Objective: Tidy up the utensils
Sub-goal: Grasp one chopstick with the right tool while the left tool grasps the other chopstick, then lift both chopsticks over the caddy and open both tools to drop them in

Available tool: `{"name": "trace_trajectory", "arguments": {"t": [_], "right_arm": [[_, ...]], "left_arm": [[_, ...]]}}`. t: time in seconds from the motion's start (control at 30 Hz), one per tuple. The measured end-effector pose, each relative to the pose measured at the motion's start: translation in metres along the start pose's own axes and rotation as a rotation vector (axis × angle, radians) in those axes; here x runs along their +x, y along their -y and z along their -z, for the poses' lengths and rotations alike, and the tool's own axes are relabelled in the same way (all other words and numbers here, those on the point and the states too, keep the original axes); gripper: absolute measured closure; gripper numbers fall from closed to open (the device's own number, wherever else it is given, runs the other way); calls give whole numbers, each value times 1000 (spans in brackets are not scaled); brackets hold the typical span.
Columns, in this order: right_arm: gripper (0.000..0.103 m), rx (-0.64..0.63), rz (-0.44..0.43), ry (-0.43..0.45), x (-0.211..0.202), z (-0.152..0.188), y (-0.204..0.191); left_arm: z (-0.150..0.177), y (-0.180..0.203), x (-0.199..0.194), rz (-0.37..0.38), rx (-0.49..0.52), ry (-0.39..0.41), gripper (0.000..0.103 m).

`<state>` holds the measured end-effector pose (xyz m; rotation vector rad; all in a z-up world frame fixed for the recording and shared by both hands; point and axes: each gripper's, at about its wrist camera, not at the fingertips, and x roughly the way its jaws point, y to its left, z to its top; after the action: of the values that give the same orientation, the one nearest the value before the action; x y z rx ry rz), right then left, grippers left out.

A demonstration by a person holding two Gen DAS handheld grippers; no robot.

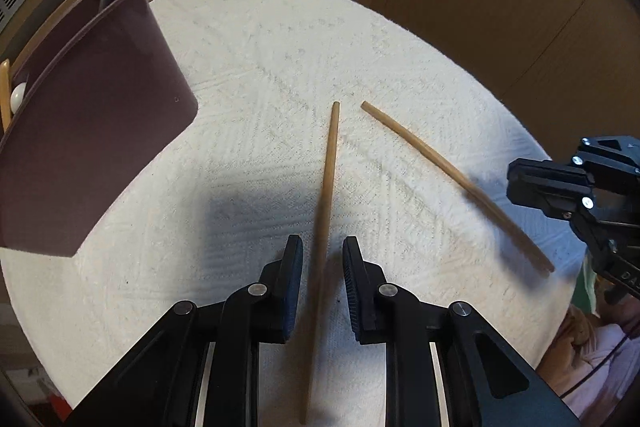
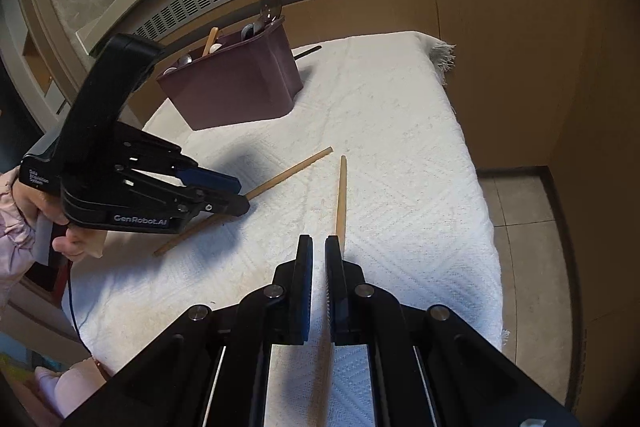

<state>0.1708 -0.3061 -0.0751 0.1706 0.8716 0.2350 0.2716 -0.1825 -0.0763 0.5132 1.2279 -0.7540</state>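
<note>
Both grippers are working over the white towel-covered table (image 2: 400, 131) as we are sorting chopsticks. Our left gripper (image 1: 322, 259) is straddling one wooden chopstick (image 1: 329, 163), its blue pads (image 1: 294, 267) standing just off the wood on either side, so the stick is between them but not yet pinched. Our right gripper (image 2: 319, 259) is pressed nearly together around the second chopstick (image 2: 341, 195), which is running out past its fingertips toward the table's far edge; it is looking held, though the contact itself is hard to make out.

Beyond the tools, the maroon utensil holder (image 2: 240, 87) is standing at the far left corner, already carrying spoons and other pieces.

We are judging two risks from here. If the left pads are closing off-centre, the round stick could roll aside on the textured cloth and slip free. And the right chopstick, held near one end, could pivot in the pads or catch the holder's rim while we are carrying it over.
</note>
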Motion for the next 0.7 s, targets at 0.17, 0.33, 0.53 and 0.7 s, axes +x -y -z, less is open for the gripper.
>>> {"name": "trace_trajectory", "arguments": {"t": [0.17, 0.33, 0.53, 0.7], "right_arm": [[91, -23, 40, -9, 2, 0, 1], [82, -31, 68, -27, 7, 0, 3], [82, -52, 95, -74, 32, -12, -4], [82, -85, 186, -91, 52, -15, -14]], "left_arm": [[-3, 7, -1, -6, -34, 26, 96], [28, -15, -21, 14, -185, 168, 97], [87, -40, -73, -26, -402, 428, 97], [122, -42, -106, -51, -505, 608, 97]]}}
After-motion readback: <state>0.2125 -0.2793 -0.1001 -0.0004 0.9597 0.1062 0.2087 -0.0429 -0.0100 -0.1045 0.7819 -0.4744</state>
